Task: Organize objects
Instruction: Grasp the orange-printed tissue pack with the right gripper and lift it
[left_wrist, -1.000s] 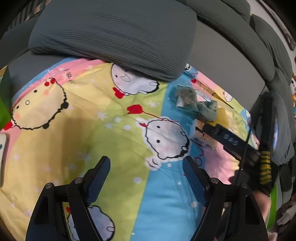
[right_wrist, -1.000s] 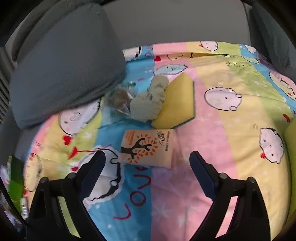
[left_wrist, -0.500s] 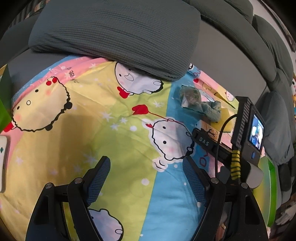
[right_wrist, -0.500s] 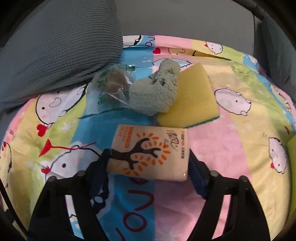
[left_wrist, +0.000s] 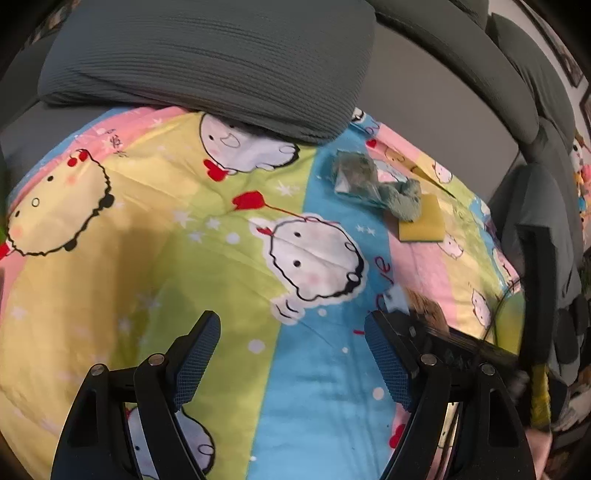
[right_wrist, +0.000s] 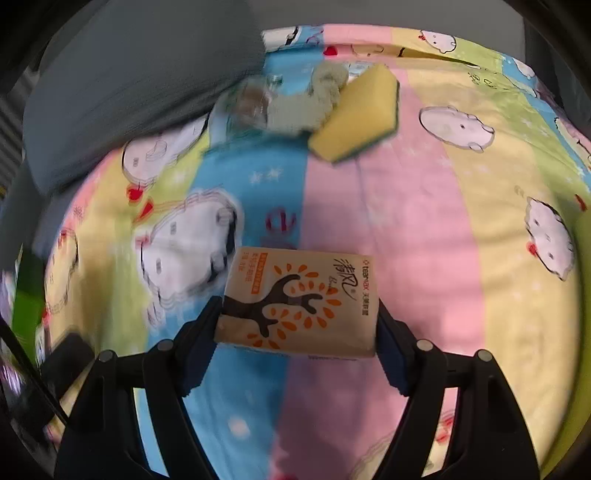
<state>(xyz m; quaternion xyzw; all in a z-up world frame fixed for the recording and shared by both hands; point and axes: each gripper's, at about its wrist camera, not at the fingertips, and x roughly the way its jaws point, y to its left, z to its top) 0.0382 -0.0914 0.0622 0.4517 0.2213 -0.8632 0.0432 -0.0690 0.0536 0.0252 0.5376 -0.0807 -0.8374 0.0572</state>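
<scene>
My right gripper (right_wrist: 299, 325) is shut on a tan tissue pack (right_wrist: 299, 301) with an orange tree print and holds it above the cartoon blanket (right_wrist: 406, 229). A yellow sponge (right_wrist: 360, 120), a pale green cloth (right_wrist: 306, 105) and a clear plastic bag (right_wrist: 251, 99) lie together further back. In the left wrist view the sponge (left_wrist: 423, 225), cloth (left_wrist: 402, 199) and bag (left_wrist: 354, 175) lie at the upper right. My left gripper (left_wrist: 291, 354) is open and empty over the blanket (left_wrist: 166, 258). The right gripper with the pack (left_wrist: 424, 314) shows blurred at the right.
A large grey cushion (left_wrist: 207, 62) lies on the blanket's far edge, also at the upper left in the right wrist view (right_wrist: 129, 85). Grey sofa backs (left_wrist: 461, 62) run behind. Something green (right_wrist: 26, 295) sits at the far left edge.
My right gripper closed on the tissue pack and lifted it back from the sponge, cloth and bag. My left gripper stayed open and shifted only slightly.
</scene>
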